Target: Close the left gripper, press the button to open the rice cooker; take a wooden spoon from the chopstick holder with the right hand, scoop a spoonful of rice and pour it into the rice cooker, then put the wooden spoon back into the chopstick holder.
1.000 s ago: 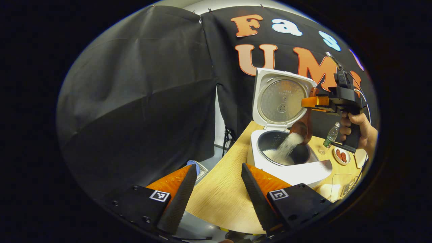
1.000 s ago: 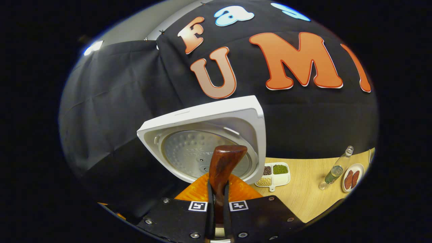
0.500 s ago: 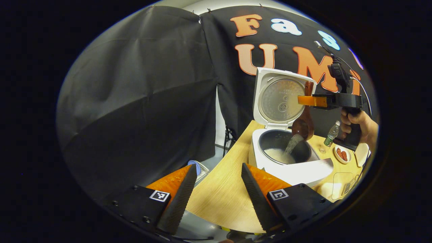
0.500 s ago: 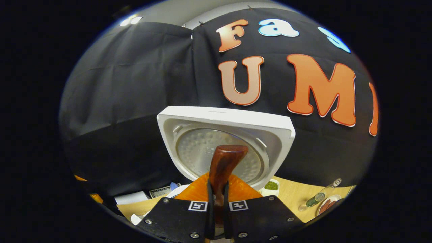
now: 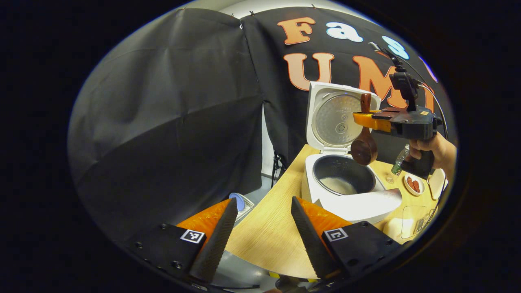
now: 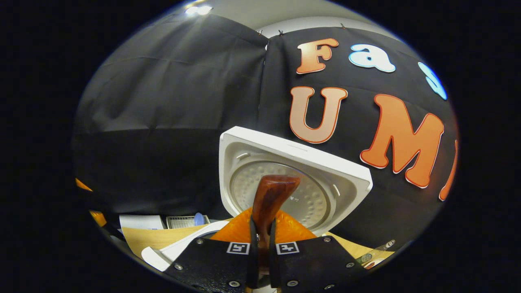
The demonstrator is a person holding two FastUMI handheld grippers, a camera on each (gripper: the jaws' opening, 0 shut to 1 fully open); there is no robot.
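Observation:
The white rice cooker stands open on the wooden table, its lid upright and a little rice in the dark inner pot. A hand holds my right gripper above the pot, shut on the handle of the brown wooden spoon, whose bowl hangs down over the pot's far rim. In the right gripper view the spoon handle sticks up between the pressed fingers of the right gripper, with the lid just behind it. My left gripper is open near the table's left edge, holding nothing.
A small bottle and a plate with red pieces stand on the table right of the cooker. A box with a blue lid lies below the table's left edge. The black cloth wall hangs close behind the cooker.
The stream of rice from the spoon into the pot has stopped. The right gripper has risen and levelled, and the spoon now hangs emptied. The left gripper has not moved.

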